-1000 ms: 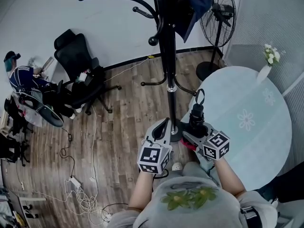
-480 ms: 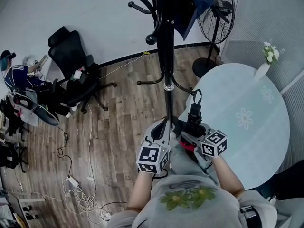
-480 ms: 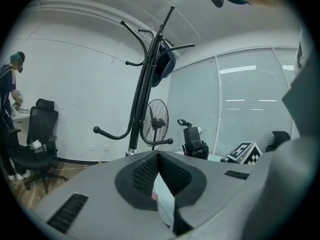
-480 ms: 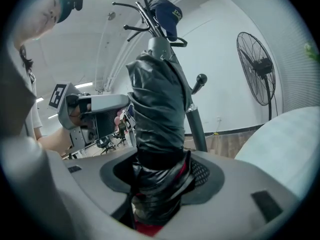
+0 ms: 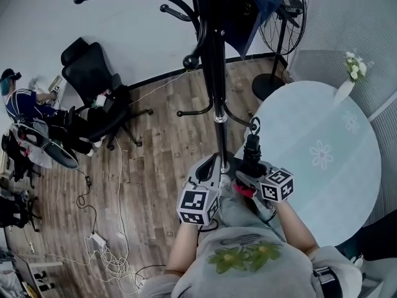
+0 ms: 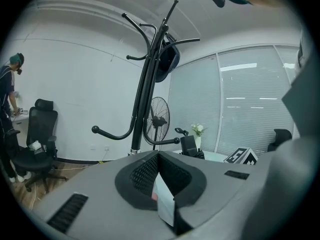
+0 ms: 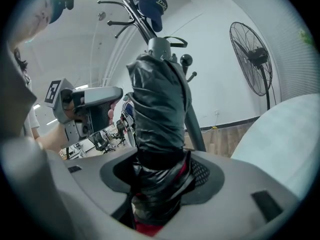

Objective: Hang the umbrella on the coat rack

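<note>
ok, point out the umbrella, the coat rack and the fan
umbrella (image 7: 156, 104), right gripper view, folded black canopy.
coat rack (image 5: 213, 73), head view, upright pole.
fan (image 6: 156, 120), left gripper view, middle of cage.

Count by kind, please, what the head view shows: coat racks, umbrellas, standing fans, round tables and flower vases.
Coat rack: 1
Umbrella: 1
Standing fan: 1
Round table: 1
Flower vase: 1
Total: 5

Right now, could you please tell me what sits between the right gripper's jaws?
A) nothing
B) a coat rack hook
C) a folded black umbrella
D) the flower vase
C: the jaws of the right gripper press on the black folded fabric of the umbrella.
</note>
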The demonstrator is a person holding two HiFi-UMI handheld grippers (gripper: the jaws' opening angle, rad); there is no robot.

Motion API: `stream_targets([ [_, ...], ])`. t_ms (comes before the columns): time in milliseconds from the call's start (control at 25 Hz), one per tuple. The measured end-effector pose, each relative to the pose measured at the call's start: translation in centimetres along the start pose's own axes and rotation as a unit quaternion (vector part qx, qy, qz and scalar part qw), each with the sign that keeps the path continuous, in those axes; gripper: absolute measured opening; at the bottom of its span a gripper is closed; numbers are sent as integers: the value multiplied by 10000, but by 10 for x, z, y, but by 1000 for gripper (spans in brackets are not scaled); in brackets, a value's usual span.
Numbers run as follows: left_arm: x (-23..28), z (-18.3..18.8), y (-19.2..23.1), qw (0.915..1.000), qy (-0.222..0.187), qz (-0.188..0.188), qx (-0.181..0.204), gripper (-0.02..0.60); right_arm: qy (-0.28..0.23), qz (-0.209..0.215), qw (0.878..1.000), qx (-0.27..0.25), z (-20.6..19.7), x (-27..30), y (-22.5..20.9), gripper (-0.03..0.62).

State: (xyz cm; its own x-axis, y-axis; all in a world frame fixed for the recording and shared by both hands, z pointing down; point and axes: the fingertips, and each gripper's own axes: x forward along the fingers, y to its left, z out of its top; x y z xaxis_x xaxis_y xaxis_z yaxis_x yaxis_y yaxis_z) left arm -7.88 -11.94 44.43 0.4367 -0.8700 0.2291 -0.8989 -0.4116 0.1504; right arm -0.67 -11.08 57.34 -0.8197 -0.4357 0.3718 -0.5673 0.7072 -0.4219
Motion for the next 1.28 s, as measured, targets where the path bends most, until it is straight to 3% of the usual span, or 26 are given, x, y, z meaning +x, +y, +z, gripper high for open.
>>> stream_targets([
  [720,17,-2,13,10000,79,-8,39,2,175,-34,9991,374,-17,13,-23,240],
  [1280,21,-9,16,9999,146,-3,13,2,356,212,9973,600,-27,18,-21,241],
])
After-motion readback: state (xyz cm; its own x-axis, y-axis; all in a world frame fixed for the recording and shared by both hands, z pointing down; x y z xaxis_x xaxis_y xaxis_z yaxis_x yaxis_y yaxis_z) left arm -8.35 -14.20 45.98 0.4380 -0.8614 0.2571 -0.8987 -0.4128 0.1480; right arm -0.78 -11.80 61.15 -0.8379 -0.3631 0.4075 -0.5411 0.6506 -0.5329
